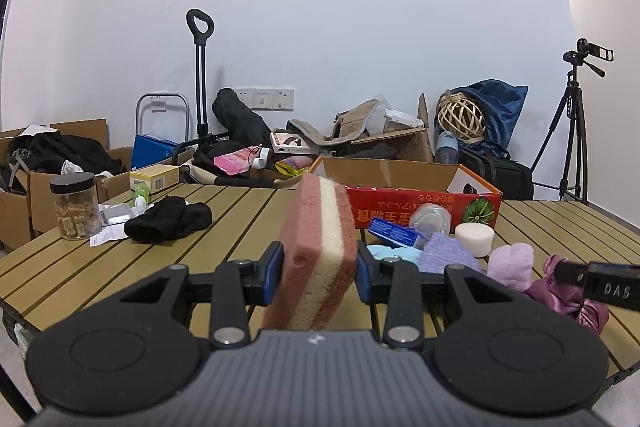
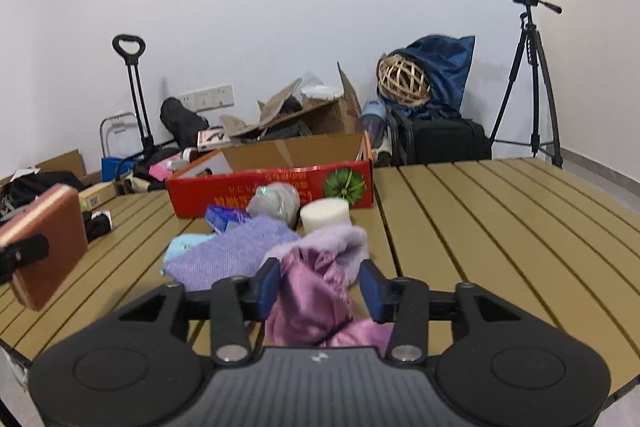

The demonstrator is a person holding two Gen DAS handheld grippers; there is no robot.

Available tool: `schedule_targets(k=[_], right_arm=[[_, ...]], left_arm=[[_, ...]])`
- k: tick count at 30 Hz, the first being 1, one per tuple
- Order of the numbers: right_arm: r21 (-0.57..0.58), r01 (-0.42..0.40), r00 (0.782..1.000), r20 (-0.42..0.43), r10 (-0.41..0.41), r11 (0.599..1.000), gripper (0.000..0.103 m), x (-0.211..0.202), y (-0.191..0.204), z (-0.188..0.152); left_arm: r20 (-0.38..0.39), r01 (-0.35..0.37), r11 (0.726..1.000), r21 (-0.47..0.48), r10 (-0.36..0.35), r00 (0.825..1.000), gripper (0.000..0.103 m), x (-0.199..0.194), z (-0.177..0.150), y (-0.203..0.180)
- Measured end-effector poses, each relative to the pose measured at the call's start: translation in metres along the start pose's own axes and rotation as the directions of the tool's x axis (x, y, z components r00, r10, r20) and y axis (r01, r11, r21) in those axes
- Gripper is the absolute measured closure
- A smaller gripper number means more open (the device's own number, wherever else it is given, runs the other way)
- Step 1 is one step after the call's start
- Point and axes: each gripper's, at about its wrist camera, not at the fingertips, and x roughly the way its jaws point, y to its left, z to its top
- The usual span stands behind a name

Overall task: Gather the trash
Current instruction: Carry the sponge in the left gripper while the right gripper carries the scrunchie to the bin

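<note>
My left tongs [image 1: 319, 271] are clamped on the sponge [image 1: 318, 251], held up over the counter [image 1: 248, 211], pads on its broad faces. It's light and squashy, so a mid-body pinch suits it. My right tongs [image 2: 320, 287] stand apart around the pink cloth [image 2: 310, 301], not yet closed; it's limp, so I'd bunch a fold. The red box [image 2: 276, 187] sits beyond the pile, its inside hidden from me.
</note>
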Motion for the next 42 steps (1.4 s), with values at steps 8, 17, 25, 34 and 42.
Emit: schedule_targets(k=[8, 17, 25, 34, 42], right_arm=[[-0.018, -0.014, 0.999, -0.047, 0.013, 1.000, 0.086, 0.009, 0.008, -0.010], [-0.039, -0.010, 0.999, 0.033, 0.012, 0.999, 0.093, -0.013, 0.007, -0.006], [-0.065, -0.042, 0.991, 0.127, 0.050, 0.997, 0.093, -0.047, 0.009, -0.001], [-0.104, -0.080, 0.981, 0.166, 0.096, 0.991, 0.093, -0.096, 0.013, -0.015], [-0.106, -0.136, 0.981, 0.121, 0.148, 0.985, 0.093, -0.130, 0.018, -0.045]], left_arm=[[0.002, 0.002, 1.000, 0.002, -0.002, 1.000, 0.066, 0.000, 0.000, 0.001], [0.014, -0.006, 1.000, -0.003, 0.006, 1.000, 0.066, -0.009, 0.000, 0.005], [0.024, -0.002, 1.000, -0.005, 0.002, 1.000, 0.066, -0.026, -0.003, 0.009], [0.029, 0.029, 1.000, -0.012, -0.029, 0.999, 0.066, -0.053, -0.011, 0.016], [0.003, 0.058, 0.998, -0.017, -0.058, 0.998, 0.066, -0.096, -0.031, 0.023]])
